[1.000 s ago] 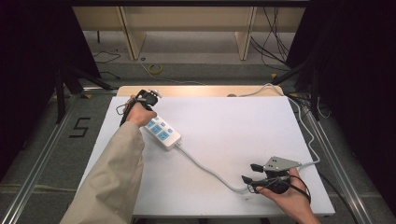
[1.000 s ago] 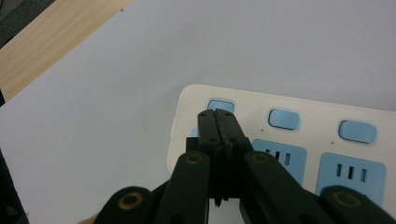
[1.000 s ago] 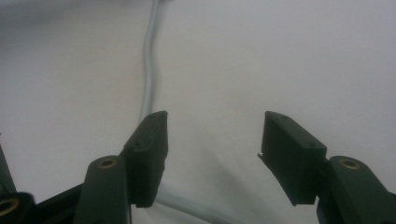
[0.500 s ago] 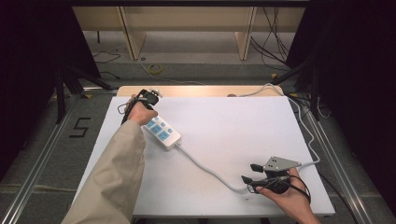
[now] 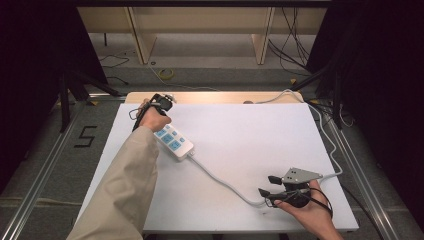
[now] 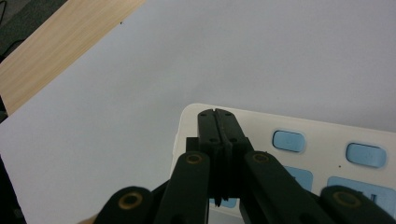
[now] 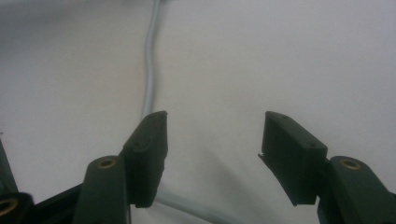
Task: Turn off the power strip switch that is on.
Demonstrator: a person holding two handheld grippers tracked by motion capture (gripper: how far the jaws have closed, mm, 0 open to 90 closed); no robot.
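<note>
A white power strip (image 5: 175,142) with blue switches lies at the board's far left; its end (image 6: 327,140) fills the lower right of the left gripper view. My left gripper (image 6: 218,114) is shut with nothing between its jaws, tips over the strip's rounded end. Whether they touch it I cannot tell. In the high view the person's left hand (image 5: 151,116) covers that spot. The strip's white cable (image 5: 220,179) runs to the near right. My right gripper (image 5: 267,185) stands open just above the board, and the cable (image 7: 150,70) passes under its left jaw.
The white board (image 5: 250,130) ends at a wooden strip (image 5: 215,97) along its far side. A second white cable (image 5: 326,137) trails along the board's right edge. Metal rails (image 5: 45,165) and dark curtains flank the table. A wooden shelf (image 5: 200,20) stands beyond.
</note>
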